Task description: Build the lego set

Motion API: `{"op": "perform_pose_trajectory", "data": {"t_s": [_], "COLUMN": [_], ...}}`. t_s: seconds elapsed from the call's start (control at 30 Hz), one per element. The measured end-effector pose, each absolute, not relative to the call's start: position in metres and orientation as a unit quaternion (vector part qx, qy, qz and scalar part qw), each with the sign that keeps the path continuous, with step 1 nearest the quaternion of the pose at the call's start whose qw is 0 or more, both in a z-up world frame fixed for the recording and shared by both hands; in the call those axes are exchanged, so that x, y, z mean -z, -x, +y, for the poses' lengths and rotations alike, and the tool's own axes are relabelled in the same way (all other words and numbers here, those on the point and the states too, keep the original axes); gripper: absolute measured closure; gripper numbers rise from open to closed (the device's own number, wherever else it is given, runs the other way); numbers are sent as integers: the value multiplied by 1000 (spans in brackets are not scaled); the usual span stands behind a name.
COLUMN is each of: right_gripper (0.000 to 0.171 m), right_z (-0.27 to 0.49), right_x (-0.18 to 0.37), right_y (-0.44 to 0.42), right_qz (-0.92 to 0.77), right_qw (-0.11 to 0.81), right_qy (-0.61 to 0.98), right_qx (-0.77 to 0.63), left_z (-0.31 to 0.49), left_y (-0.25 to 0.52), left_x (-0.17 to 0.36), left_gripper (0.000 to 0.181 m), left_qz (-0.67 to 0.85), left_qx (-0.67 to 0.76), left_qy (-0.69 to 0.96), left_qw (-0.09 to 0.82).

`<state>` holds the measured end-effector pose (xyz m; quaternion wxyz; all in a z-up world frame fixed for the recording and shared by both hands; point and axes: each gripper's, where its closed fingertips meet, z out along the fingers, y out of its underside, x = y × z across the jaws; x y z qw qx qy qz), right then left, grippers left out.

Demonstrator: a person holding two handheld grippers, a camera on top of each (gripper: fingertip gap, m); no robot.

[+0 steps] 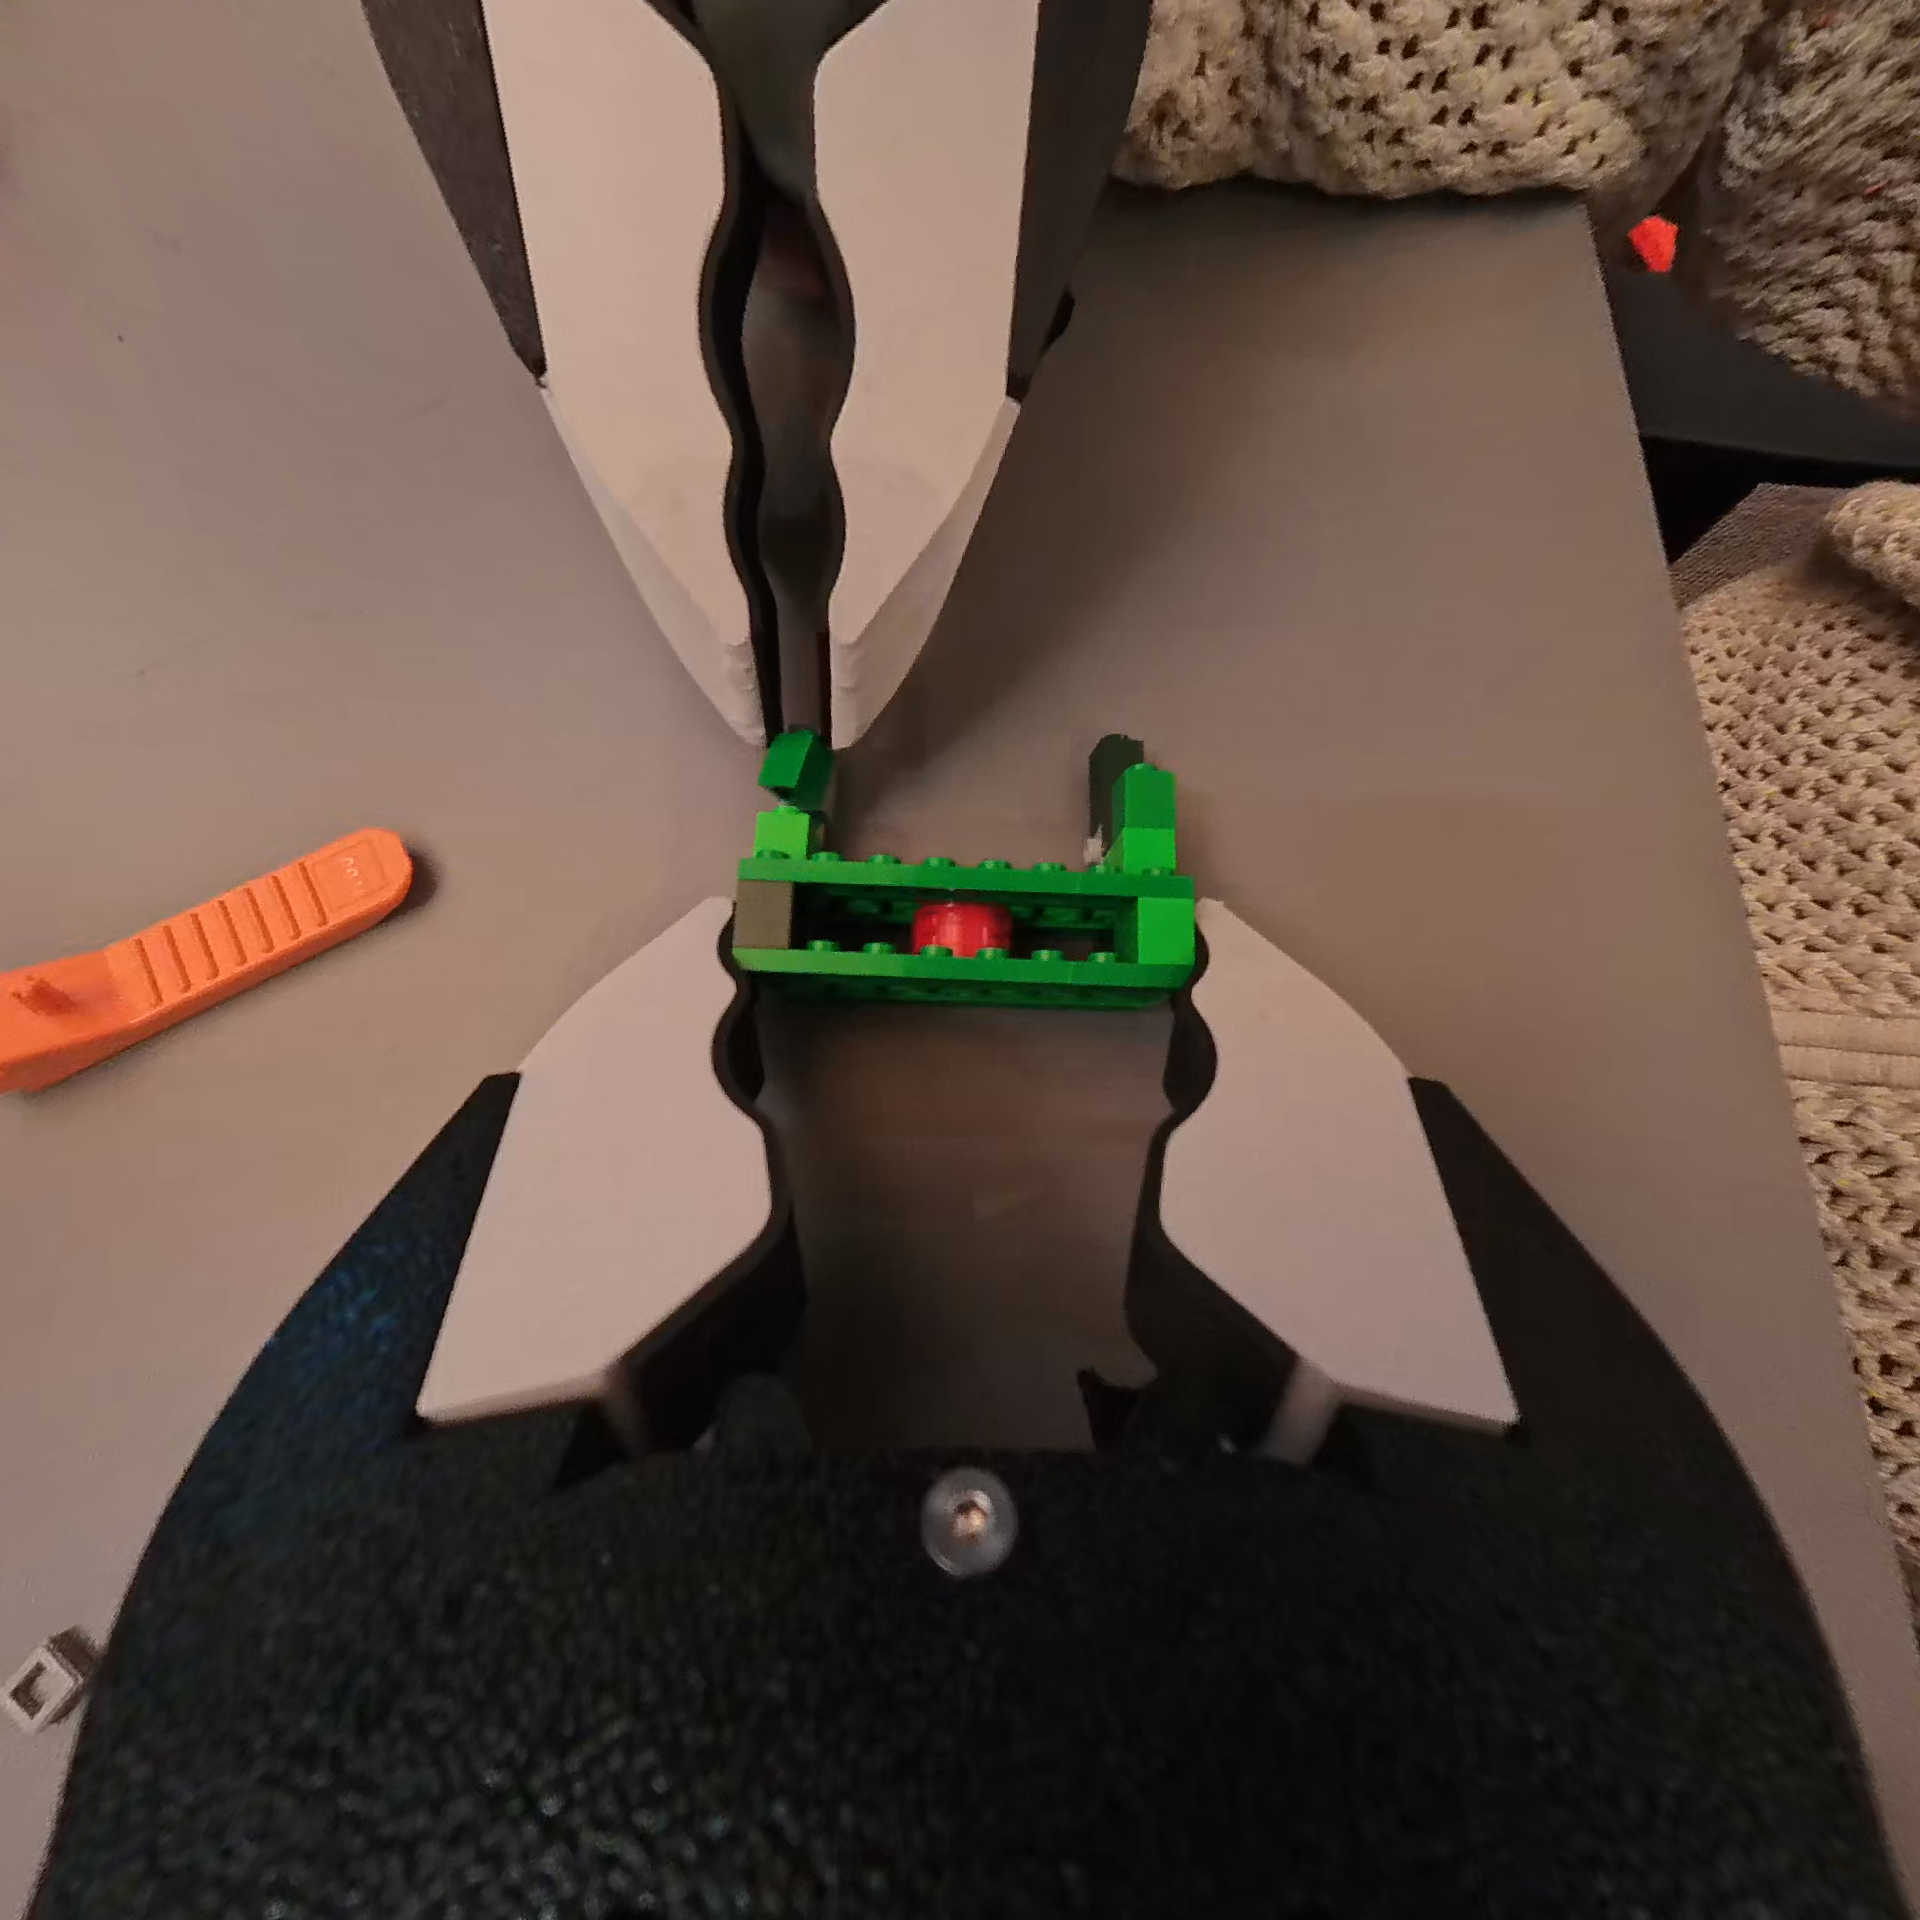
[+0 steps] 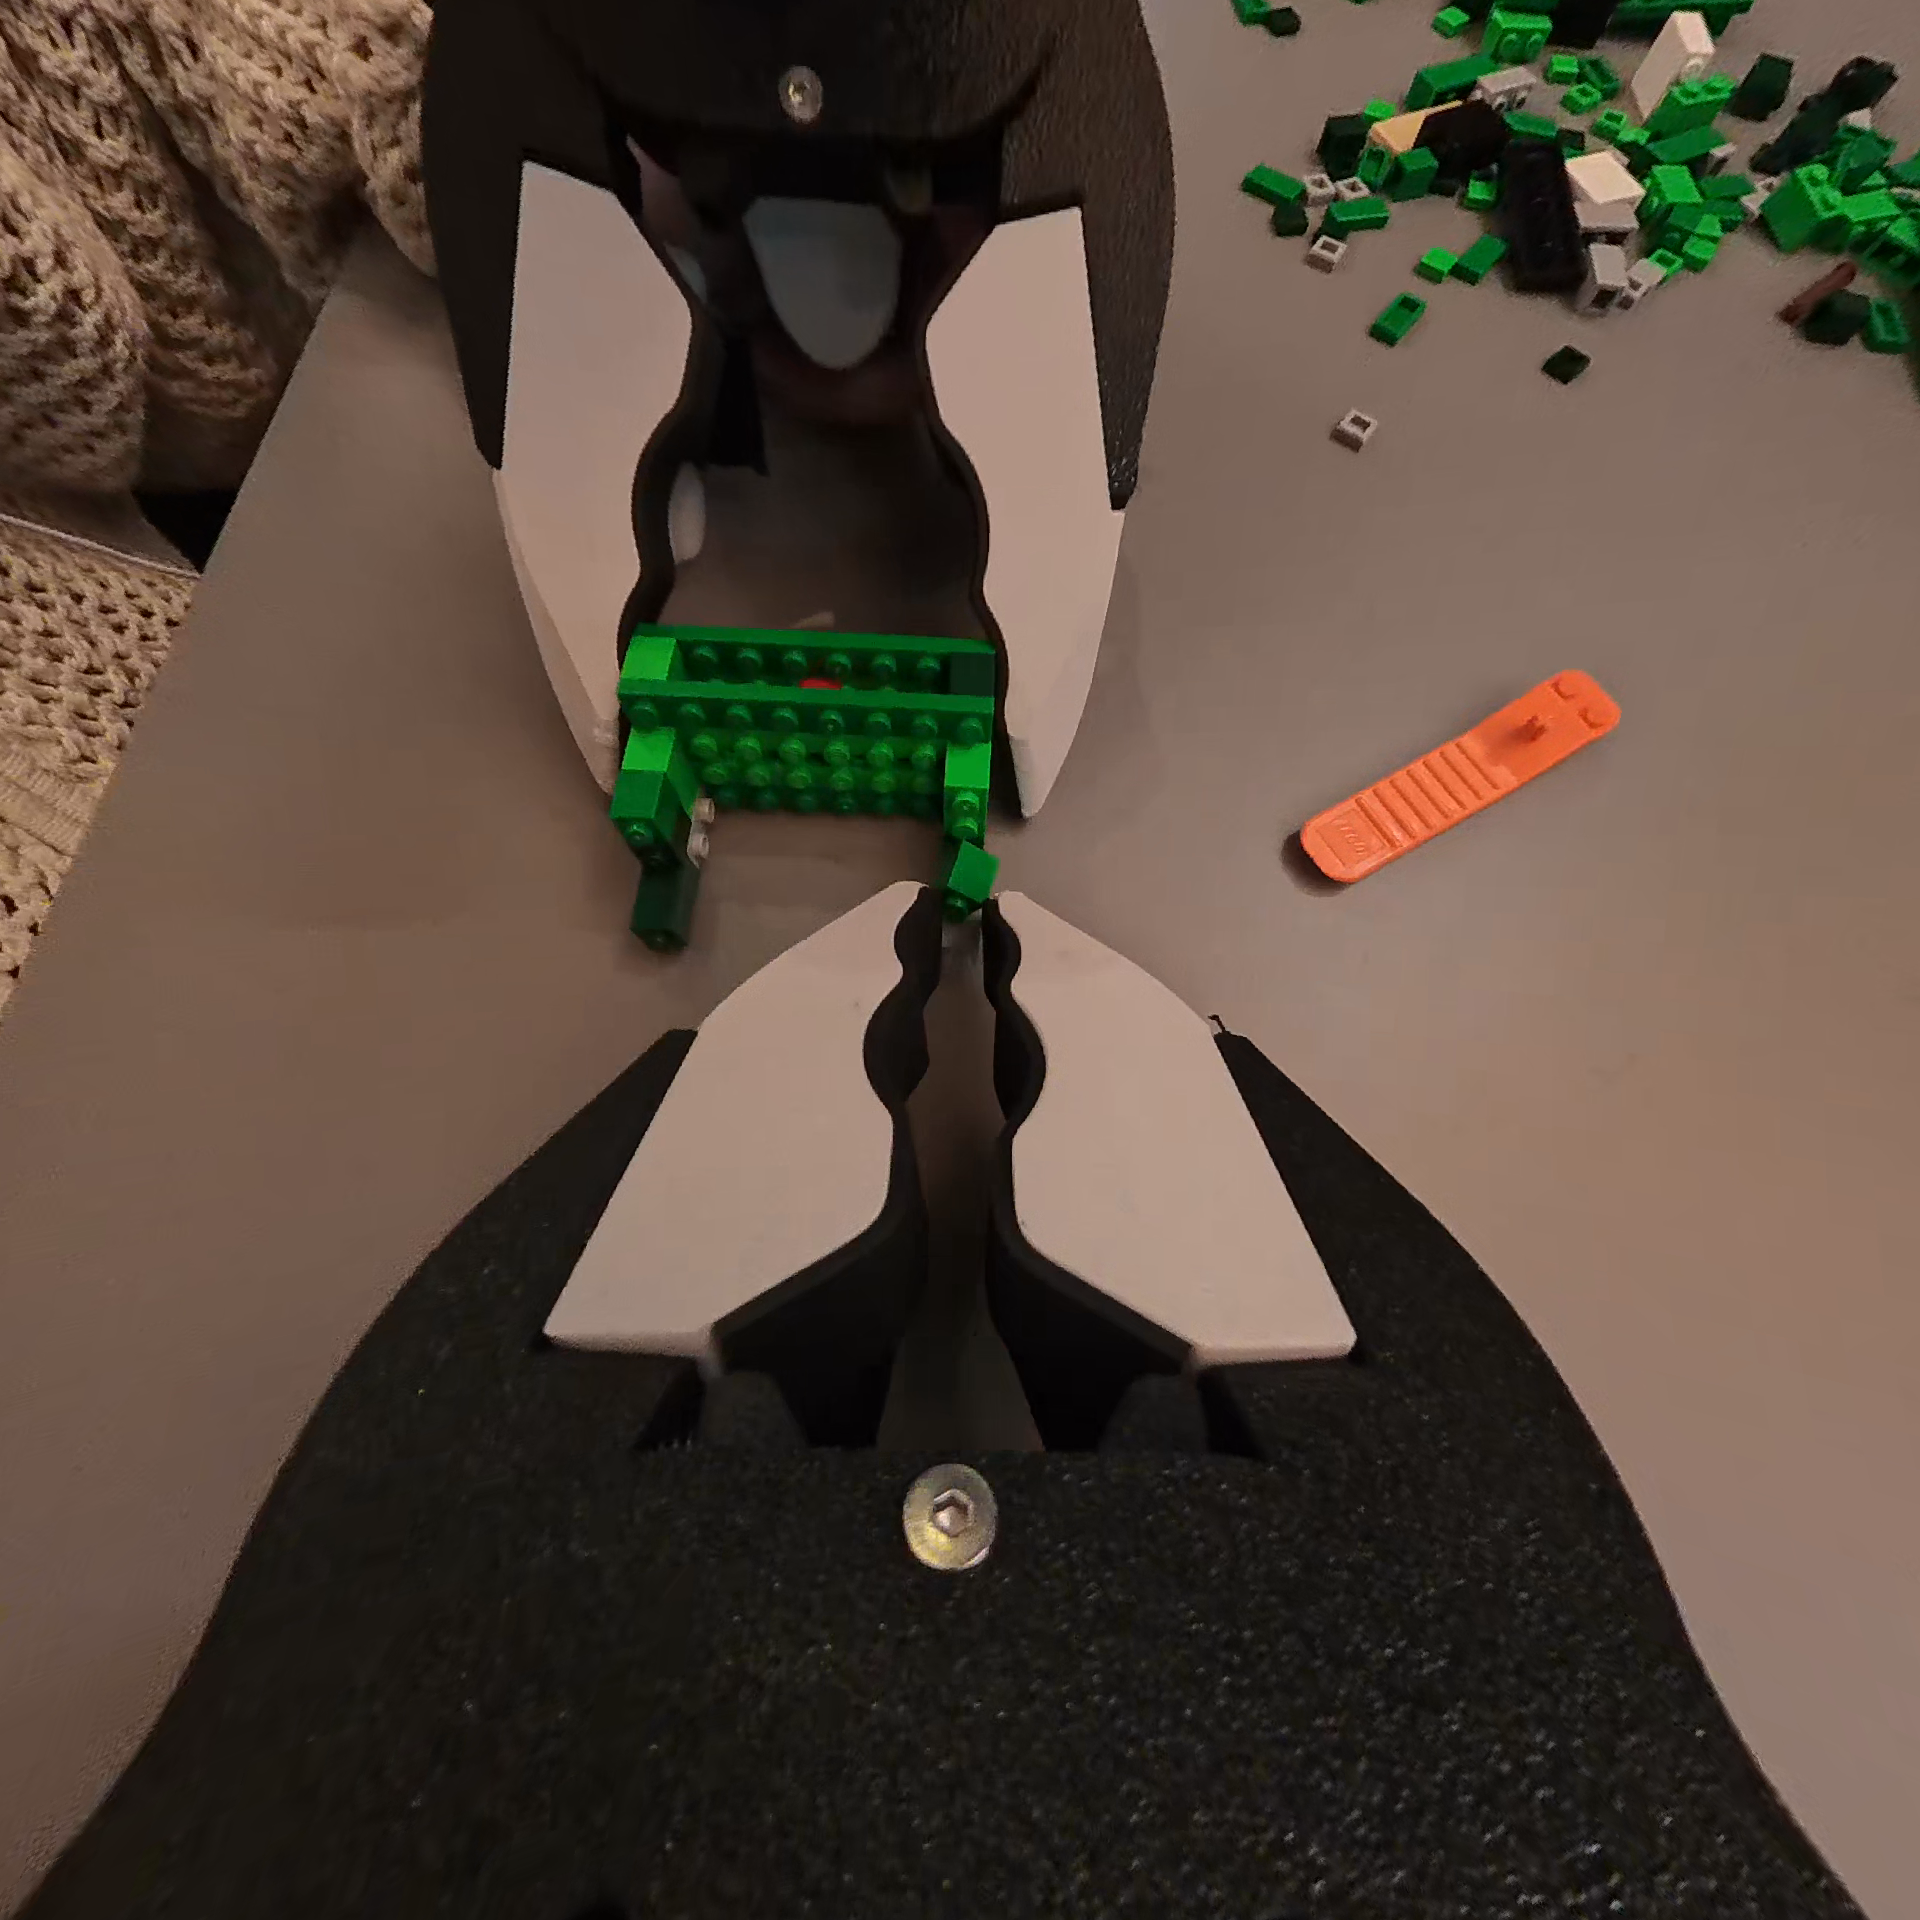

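Observation:
A green lego assembly [image 1: 966,935] with a red round piece [image 1: 961,925] inside stands on the grey table. My left gripper [image 1: 966,935] is shut on its two ends and holds it in place. The assembly also shows in the right wrist view [image 2: 810,727], with two green posts sticking out toward my right gripper. My right gripper [image 2: 951,904] is shut on a small dark green brick [image 2: 971,873] and holds it tilted against the end of the right-hand post. In the left wrist view the right gripper [image 1: 800,727] comes from the far side, with the small brick [image 1: 795,764] at its tips.
An orange brick separator [image 2: 1455,779] lies on the table to one side; it also shows in the left wrist view [image 1: 197,945]. A pile of loose green, black, white and grey bricks [image 2: 1621,177] lies at the far right. A knitted blanket [image 1: 1818,831] hangs past the table edge. The grippers' ends are close to 4 cm from one another. The orange brick separator [image 2: 1455,779] lies around 9 cm away from my left fingertips. Seen from the left wrist view [image 1: 197,954] as well.

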<state>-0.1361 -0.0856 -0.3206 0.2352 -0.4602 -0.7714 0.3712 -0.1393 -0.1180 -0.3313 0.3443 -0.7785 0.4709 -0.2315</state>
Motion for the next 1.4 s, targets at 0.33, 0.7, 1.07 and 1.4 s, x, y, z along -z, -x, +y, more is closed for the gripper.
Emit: {"op": "perform_pose_trajectory", "data": {"t_s": [0.33,0.7,1.07,1.4], "right_gripper": [164,164,165,164], "right_z": [-86,-89,-89,-90], "right_x": [321,318,323,322], "right_y": [136,138,139,139], "right_qz": [-805,-818,-823,-819], "right_qw": [227,221,207,206], "right_qy": [429,410,408,408], "right_qx": [-341,-338,-338,-347], "left_z": [-118,-118,-118,-118], "left_y": [139,139,139,138], "left_x": [330,330,331,332], "left_gripper": [105,104,105,104], "left_qz": [473,474,475,476], "left_qx": [232,232,233,233], "left_qy": [777,777,776,775], "left_qw": [344,344,343,343]}}
